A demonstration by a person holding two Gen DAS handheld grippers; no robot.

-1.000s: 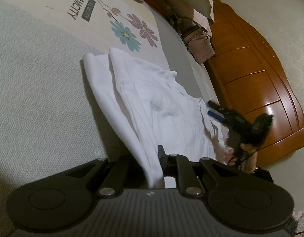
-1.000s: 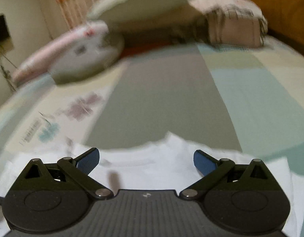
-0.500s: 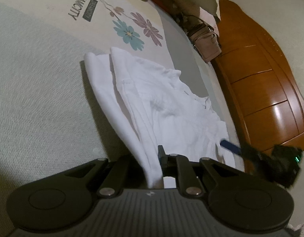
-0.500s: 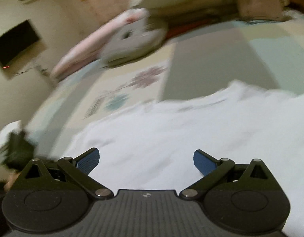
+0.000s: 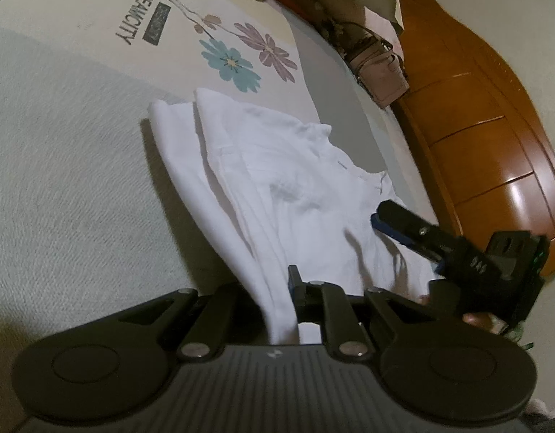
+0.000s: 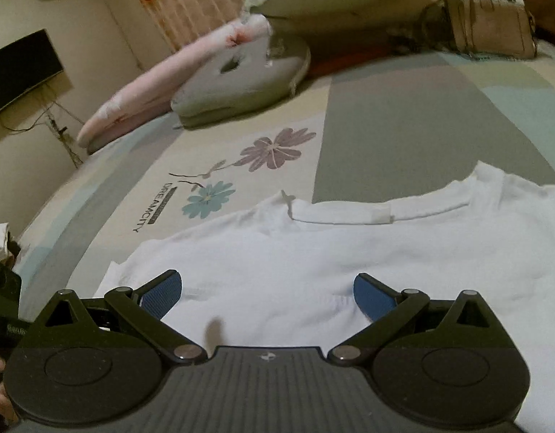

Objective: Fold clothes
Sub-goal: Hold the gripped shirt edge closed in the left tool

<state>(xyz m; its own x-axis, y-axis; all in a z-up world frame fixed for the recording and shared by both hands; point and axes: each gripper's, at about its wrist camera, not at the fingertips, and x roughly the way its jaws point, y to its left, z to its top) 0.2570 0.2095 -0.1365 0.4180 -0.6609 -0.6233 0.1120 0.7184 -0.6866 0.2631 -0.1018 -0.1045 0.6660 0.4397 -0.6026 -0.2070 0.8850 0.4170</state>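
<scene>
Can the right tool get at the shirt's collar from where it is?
Probably yes. The right tool is open and hovering over the white shirt, and the collar lies flat ahead of it with nothing on top. The left tool grips a far fold, off that path.

The near hem of the white cotton T-shirt (image 5: 284, 195) was hidden behind the left gripper (image 5: 282, 299) clamped on it. The shirt's right side ran off the right wrist view's edge. A black wall-mounted screen (image 6: 17, 68) was cut off at far left.
</scene>
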